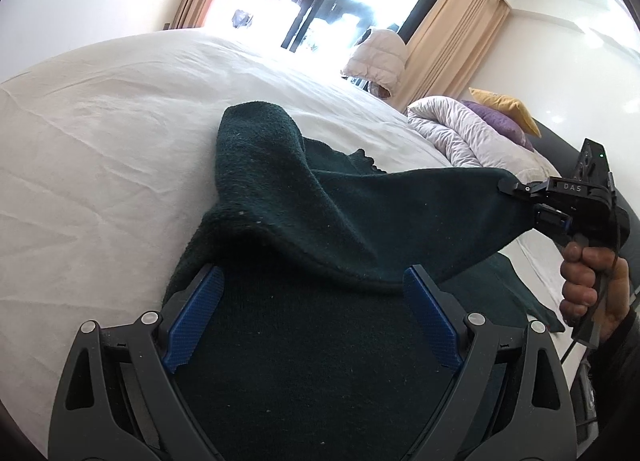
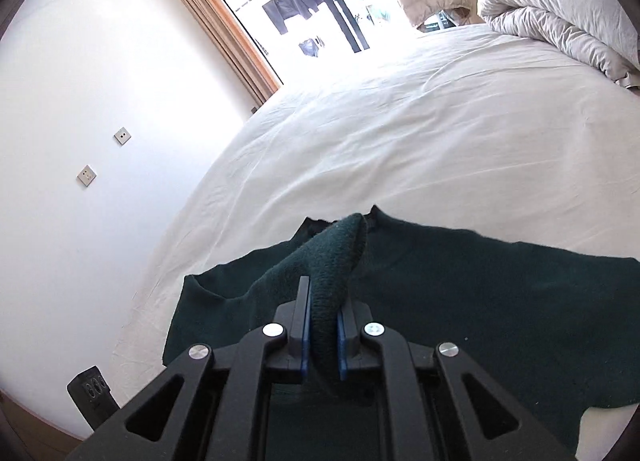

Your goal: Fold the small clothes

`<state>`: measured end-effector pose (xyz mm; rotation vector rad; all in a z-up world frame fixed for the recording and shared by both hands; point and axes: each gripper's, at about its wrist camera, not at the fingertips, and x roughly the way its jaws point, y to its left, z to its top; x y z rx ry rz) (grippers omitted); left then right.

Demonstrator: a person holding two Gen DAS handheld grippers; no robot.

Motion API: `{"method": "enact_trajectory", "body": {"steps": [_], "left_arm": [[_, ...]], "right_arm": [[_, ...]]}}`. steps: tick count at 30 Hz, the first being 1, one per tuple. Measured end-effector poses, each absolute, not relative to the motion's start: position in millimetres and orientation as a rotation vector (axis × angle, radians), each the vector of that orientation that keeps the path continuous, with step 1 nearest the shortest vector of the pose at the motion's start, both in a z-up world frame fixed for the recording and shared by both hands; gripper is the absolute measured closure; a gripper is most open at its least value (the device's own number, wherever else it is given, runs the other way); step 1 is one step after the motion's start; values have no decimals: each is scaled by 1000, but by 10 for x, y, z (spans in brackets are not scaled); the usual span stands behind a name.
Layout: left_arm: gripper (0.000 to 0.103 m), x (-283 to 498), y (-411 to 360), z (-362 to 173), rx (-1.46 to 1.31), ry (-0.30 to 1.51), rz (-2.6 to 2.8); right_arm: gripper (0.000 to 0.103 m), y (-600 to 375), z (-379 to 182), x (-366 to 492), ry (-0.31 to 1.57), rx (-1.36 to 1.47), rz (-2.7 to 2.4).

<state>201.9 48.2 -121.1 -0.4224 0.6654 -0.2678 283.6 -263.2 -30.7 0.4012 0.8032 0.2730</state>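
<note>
A dark green knitted sweater [image 1: 304, 361] lies spread on the white bed sheet [image 1: 100, 165]. My left gripper [image 1: 314, 273] stands open low over it, its blue pads [image 1: 192, 317] wide apart with flat fabric between them and a raised fold just ahead. At the right, a hand [image 1: 588, 281] holds my right gripper [image 1: 508, 186], which is shut on a corner of the sweater and pulls that part up and taut. In the right wrist view, the right gripper [image 2: 324, 301] pinches a rolled strip of the knit, and the rest of the sweater [image 2: 480, 293] lies flat beyond.
A bunched white duvet [image 2: 560, 9] with purple [image 1: 496, 121] and yellow [image 1: 508, 105] pillows sits at the bed's head. A padded jacket [image 1: 380, 57] hangs by the window. Beyond the sweater the bare sheet [image 2: 400, 121] stretches far. A black power strip [image 2: 92, 397] lies by the wall.
</note>
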Motion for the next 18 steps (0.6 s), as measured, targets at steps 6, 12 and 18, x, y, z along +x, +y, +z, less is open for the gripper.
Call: {"method": "enact_trajectory", "body": {"steps": [6, 12, 18], "left_arm": [[11, 2031, 467, -1211, -412, 672, -267], [11, 2052, 458, -1179, -407, 690, -260], [11, 2011, 458, -865, -401, 638, -207]], "right_arm": [[90, -3080, -1218, 2898, 1019, 485, 67], [77, -3030, -1132, 2827, 989, 464, 43], [68, -3099, -934, 2591, 1001, 446, -107]]}}
